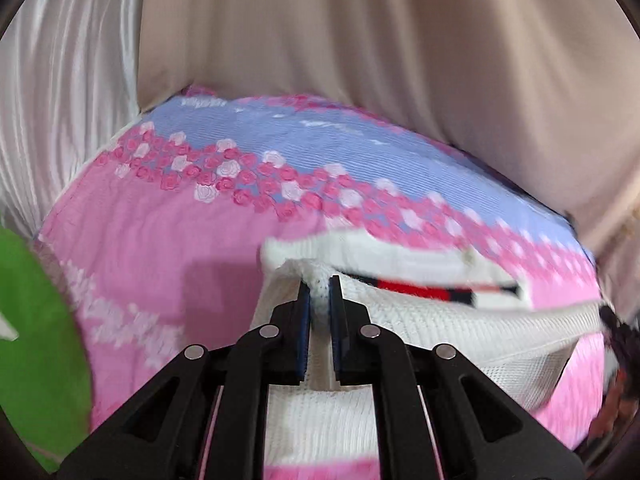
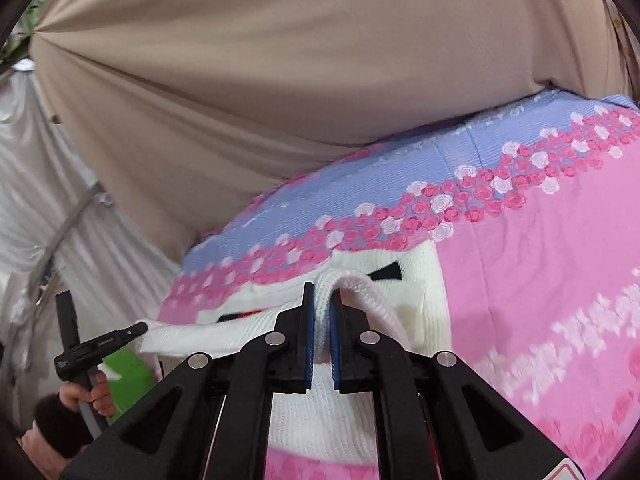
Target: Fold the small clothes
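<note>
White knit garment (image 1: 420, 320) — both jaws clamped

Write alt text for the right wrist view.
The right gripper pinches a fold of a white knitted garment, which lies on a pink and lilac rose-patterned bedsheet. At lower left, the left gripper holds another edge of it; beige draped fabric hangs behind.

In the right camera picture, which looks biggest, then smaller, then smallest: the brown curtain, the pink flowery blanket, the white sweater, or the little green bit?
1. Brown curtain
2. Pink flowery blanket
3. White sweater, partly hidden by the right tool, and near the camera, so it looks bigger than it is
4. Green bit, mostly hidden
</note>
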Demonstrator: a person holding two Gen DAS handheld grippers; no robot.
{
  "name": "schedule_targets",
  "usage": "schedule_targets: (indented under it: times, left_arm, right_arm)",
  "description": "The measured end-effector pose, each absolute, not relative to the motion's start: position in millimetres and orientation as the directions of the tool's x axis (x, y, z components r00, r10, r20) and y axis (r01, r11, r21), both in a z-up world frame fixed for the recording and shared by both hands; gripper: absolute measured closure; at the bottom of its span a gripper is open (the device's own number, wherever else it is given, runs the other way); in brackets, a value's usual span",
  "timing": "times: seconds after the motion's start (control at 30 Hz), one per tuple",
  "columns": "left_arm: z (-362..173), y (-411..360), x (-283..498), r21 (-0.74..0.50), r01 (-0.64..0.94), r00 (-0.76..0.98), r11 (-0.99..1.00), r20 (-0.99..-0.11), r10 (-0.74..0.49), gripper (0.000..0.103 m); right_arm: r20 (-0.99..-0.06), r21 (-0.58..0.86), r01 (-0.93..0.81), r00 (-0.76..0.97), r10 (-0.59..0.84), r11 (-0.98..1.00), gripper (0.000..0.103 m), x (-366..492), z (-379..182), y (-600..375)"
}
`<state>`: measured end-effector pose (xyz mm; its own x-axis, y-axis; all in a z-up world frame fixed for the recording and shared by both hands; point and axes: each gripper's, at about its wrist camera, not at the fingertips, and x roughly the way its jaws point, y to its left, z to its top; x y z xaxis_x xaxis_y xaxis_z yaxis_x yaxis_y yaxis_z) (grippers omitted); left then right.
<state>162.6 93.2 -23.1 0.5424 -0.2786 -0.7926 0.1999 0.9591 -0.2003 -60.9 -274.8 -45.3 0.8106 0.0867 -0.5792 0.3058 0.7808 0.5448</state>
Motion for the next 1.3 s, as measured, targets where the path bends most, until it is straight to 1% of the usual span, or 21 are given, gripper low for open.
schedule_targets:
  times: [0.13, 0.2, 0.23, 0.27, 0.3, 0.33, 0.37, 0.4, 0.43, 0.47, 0.6, 0.73, 0.87, 0.93, 0.97, 1.0, 1.03, 1.07, 1.1, 1.23, 1.3]
  left_arm:
    - [-53, 71, 195, -0.142, 0.127, 0.545, 0.982, -0.817, -0.189, 0.094]
    - [-67, 63, 209, -0.127, 0.080, 0.533, 0.989, -0.833, -0.150, 0.090]
    - [-69, 64, 211, -0.129, 0.064, 0.534, 0.990, -0.833, -0.143, 0.088]
    - [-72, 66, 214, -0.124, 0.045, 0.541, 0.991, -0.831, -0.129, 0.078]
    - [-72, 68, 215, -0.119, 0.028, 0.557, 0.992, -0.823, -0.115, 0.072]
    - [-71, 72, 215, -0.122, 0.026, 0.572, 0.992, -0.812, -0.115, 0.061]
    - [-68, 78, 213, -0.131, 0.036, 0.594, 0.991, -0.795, -0.127, 0.055]
    - [-64, 82, 209, -0.134, 0.053, 0.608, 0.990, -0.782, -0.139, 0.053]
    - [-61, 90, 200, -0.130, 0.069, 0.618, 0.989, -0.773, -0.144, 0.046]
    - [-60, 95, 194, -0.129, 0.074, 0.619, 0.989, -0.771, -0.147, 0.042]
    - [-80, 127, 151, -0.157, 0.032, 0.544, 0.987, -0.826, -0.149, 0.035]
    - [-127, 158, 101, -0.236, -0.107, 0.403, 0.966, -0.898, -0.175, 0.035]
    - [-148, 155, 87, -0.286, -0.153, 0.360, 0.946, -0.907, -0.217, 0.035]
    - [-151, 148, 91, -0.289, -0.156, 0.357, 0.944, -0.908, -0.219, 0.035]
    - [-151, 145, 95, -0.285, -0.161, 0.361, 0.945, -0.908, -0.213, 0.039]
    - [-151, 142, 98, -0.293, -0.156, 0.362, 0.943, -0.905, -0.222, 0.048]
    - [-149, 138, 104, -0.292, -0.152, 0.349, 0.944, -0.910, -0.225, 0.061]
    - [-146, 138, 105, -0.306, -0.151, 0.345, 0.940, -0.907, -0.240, 0.079]
    - [-141, 139, 104, -0.345, -0.141, 0.343, 0.928, -0.896, -0.281, 0.086]
    - [-110, 152, 85, -0.349, -0.081, 0.364, 0.934, -0.882, -0.298, 0.088]
    - [-105, 159, 67, -0.354, -0.048, 0.322, 0.934, -0.891, -0.321, 0.088]
  right_arm:
    - [-0.659, 0.513, 0.418, 0.752, 0.031, 0.750, 0.096, -12, -68, -285]
    - [-0.678, 0.512, 0.446, 0.734, 0.027, 0.734, 0.091, -1, -76, -286]
    - [-0.682, 0.508, 0.460, 0.731, 0.014, 0.728, 0.091, 2, -78, -288]
    - [-0.672, 0.523, 0.466, 0.740, 0.009, 0.714, 0.088, 4, -80, -291]
    - [-0.658, 0.540, 0.468, 0.753, 0.003, 0.700, 0.080, 2, -79, -293]
    - [-0.639, 0.550, 0.476, 0.769, -0.021, 0.686, 0.073, -5, -77, -297]
    - [-0.628, 0.551, 0.476, 0.778, -0.035, 0.686, 0.061, -9, -75, -298]
    - [-0.616, 0.552, 0.474, 0.786, -0.047, 0.686, 0.055, -18, -74, -300]
    - [-0.615, 0.552, 0.476, 0.787, -0.052, 0.685, 0.053, -27, -75, -300]
    - [-0.626, 0.542, 0.482, 0.778, -0.051, 0.688, 0.053, -40, -80, -299]
    - [-0.725, 0.469, 0.545, 0.687, -0.050, 0.696, 0.051, -95, -116, -280]
    - [-0.789, 0.486, 0.600, 0.614, 0.024, 0.636, 0.050, -135, -162, -260]
    - [-0.789, 0.539, 0.583, 0.603, 0.121, 0.608, 0.049, -126, -188, -248]
    - [-0.784, 0.534, 0.574, 0.611, 0.109, 0.621, 0.046, -115, -185, -244]
    - [-0.782, 0.536, 0.562, 0.611, 0.121, 0.630, 0.047, -106, -184, -243]
    - [-0.786, 0.533, 0.564, 0.607, 0.121, 0.631, 0.062, -100, -184, -242]
    - [-0.782, 0.540, 0.562, 0.610, 0.127, 0.627, 0.080, -96, -182, -243]
    - [-0.770, 0.559, 0.556, 0.624, 0.135, 0.616, 0.090, -95, -176, -244]
    - [-0.757, 0.566, 0.552, 0.642, 0.120, 0.612, 0.090, -98, -166, -244]
    - [-0.710, 0.574, 0.516, 0.700, 0.073, 0.636, 0.092, -137, -122, -254]
    - [-0.721, 0.550, 0.514, 0.690, 0.064, 0.658, 0.093, -162, -112, -255]
